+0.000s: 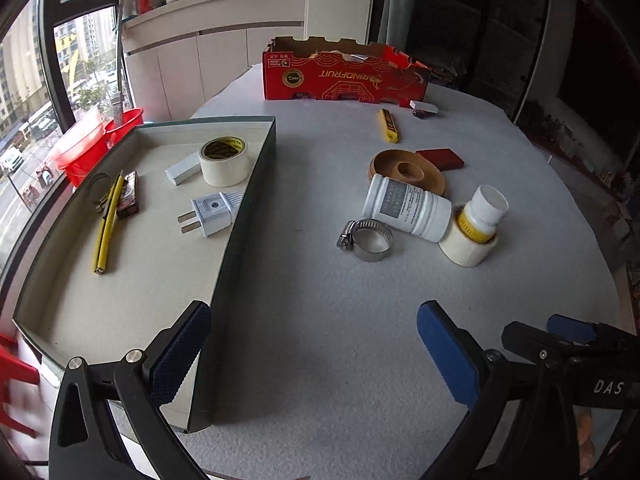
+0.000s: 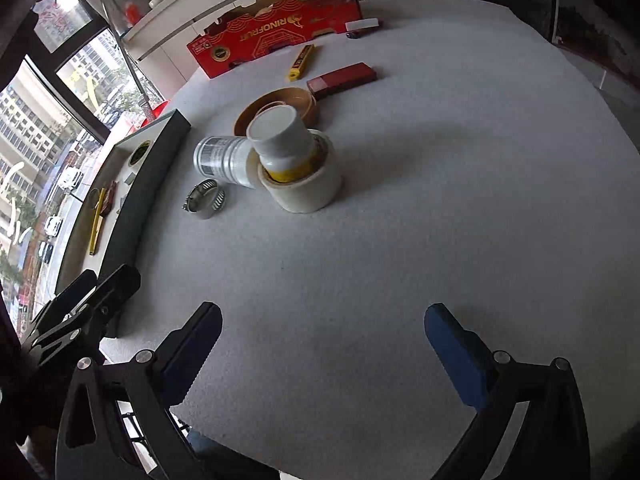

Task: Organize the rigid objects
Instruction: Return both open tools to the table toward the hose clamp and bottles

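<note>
Both grippers low over the grey table (image 2: 440, 200), holding nothing. Left gripper (image 1: 316, 356) with jaws wide apart, its left finger (image 1: 180, 356) above the near corner of the shallow tray (image 1: 240, 216), its right finger over bare table. Right gripper (image 2: 324, 356) also spread wide, over bare table near the front edge. Already inside the tray: a roll of cream tape (image 1: 224, 162), a small white block (image 1: 182, 170) touching the roll, a white plug adapter (image 1: 212, 210), a long yellow utility knife (image 1: 107, 224), a dark small box (image 1: 128, 196) just beside the knife, and a metal clamp, partly hidden behind the knife. Out on the table, to the right of the tray: a metal hose clamp (image 1: 366, 239), a white bottle (image 1: 408, 208) lying on its side and touching the clamp, a second tape roll (image 2: 304, 188) with a yellow-labelled bottle (image 2: 282, 140) standing tilted inside its hole, a round wooden dish (image 1: 406, 170) behind them, a red flat box (image 1: 440, 159) just beside the dish. Farther back, a short yellow cutter (image 1: 388, 125), a white eraser-like block (image 1: 424, 107) with a small dark object next to it, and a red cardboard box (image 1: 340, 76) at the far edge.
</note>
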### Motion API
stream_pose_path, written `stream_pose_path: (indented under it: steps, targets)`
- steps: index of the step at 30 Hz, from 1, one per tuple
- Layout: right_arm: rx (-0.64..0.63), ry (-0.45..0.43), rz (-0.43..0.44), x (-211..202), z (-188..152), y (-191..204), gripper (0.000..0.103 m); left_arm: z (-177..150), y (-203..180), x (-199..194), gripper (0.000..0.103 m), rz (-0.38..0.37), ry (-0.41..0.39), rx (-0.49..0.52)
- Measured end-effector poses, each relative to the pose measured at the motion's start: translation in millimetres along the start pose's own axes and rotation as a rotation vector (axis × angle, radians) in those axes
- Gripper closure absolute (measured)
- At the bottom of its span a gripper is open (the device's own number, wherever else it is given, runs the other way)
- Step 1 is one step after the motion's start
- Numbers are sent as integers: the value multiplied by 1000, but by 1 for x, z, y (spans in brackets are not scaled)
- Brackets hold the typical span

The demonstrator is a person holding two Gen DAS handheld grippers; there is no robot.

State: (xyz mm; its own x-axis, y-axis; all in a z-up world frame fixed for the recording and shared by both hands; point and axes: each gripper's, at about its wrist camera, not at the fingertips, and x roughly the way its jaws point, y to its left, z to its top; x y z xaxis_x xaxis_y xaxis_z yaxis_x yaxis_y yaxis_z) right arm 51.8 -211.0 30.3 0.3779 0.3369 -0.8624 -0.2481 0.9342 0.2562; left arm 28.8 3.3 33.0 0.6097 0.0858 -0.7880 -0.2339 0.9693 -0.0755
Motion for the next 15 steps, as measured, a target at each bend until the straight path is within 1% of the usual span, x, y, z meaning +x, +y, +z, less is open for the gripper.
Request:
stream_pose_path:
  steps: [1, 3, 4, 5, 8, 11, 13, 15]
  targets:
    - [-3, -4, -18, 1, 0, -4, 1, 5, -3, 1, 0, -19, 3, -11]
    - [-33, -25, -55, 0, -2, -7, 1, 17, -10, 0, 0, -29, -17, -11]
    - [-41, -21, -85, 1, -4, -8, 1, 23, -16, 1, 0, -23, -31, 7]
    - [-55, -32, -95, 0, -5, -9, 1, 28, -22, 4, 0, -11, -41, 31]
    - [-96, -45, -114, -1, -9, -10, 1, 38, -38, 22, 0, 20, -27, 89]
    - [-154, -56, -139, 2, -13, -8, 0, 38, -46, 38, 0, 11, -1, 107]
    - [-229, -79, -190, 8, -18, -1, 0, 34, -48, 43, 0, -1, 0, 107]
    - [-253, -122, -174, 7, -23, -2, 0, 30, -49, 50, 0, -12, 10, 111]
